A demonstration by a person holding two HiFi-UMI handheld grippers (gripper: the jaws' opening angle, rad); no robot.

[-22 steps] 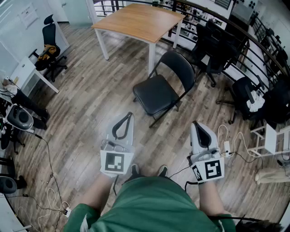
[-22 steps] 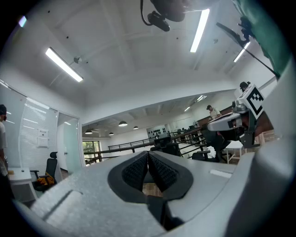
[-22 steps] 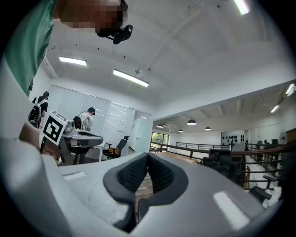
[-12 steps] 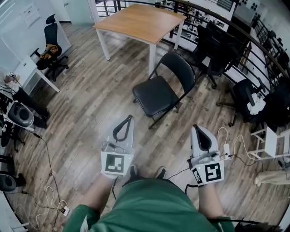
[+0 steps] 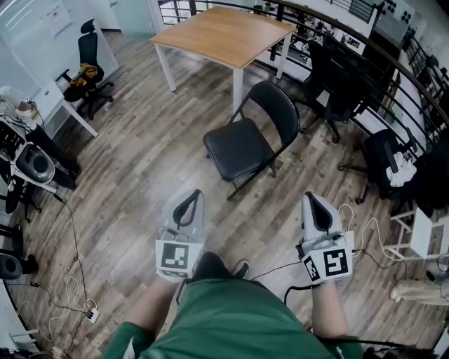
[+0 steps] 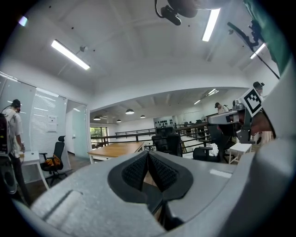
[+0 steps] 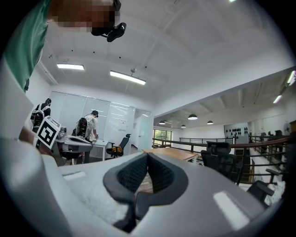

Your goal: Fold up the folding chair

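The black folding chair [image 5: 238, 148] stands unfolded on the wood-plank floor [image 5: 140, 154], a little above the middle of the head view. Its seat is flat and turned toward the lower left, and its rounded backrest rises at the upper right. Nothing touches it. Just above it in the frame is a wooden table [image 5: 224, 35] on white legs, with one leg close to the chair's back.

Below the chair, and well apart from it, both grippers are held level and point up the frame toward it. The left gripper [image 5: 195, 196] is at lower centre-left. In its own view its ribbed black pads [image 6: 159, 172] meet at the tips with nothing between them. The right gripper [image 5: 310, 200] is at lower right. Its jaws are likewise closed on nothing, pads [image 7: 159, 173] pressed tip to tip. Each carries a marker cube at its rear, and the person's green shirt [image 5: 224, 319] fills the bottom edge, with a shoe [image 5: 240, 268] showing just above it.

Further out, black office chairs [image 5: 337, 77] cluster along a dark railing [image 5: 337, 21] at the upper right. Another office chair [image 5: 88, 59], with something orange on its seat, sits at the upper left. Cables [image 5: 70, 287] trail across the floor at the lower left to a white power strip [image 5: 90, 315]
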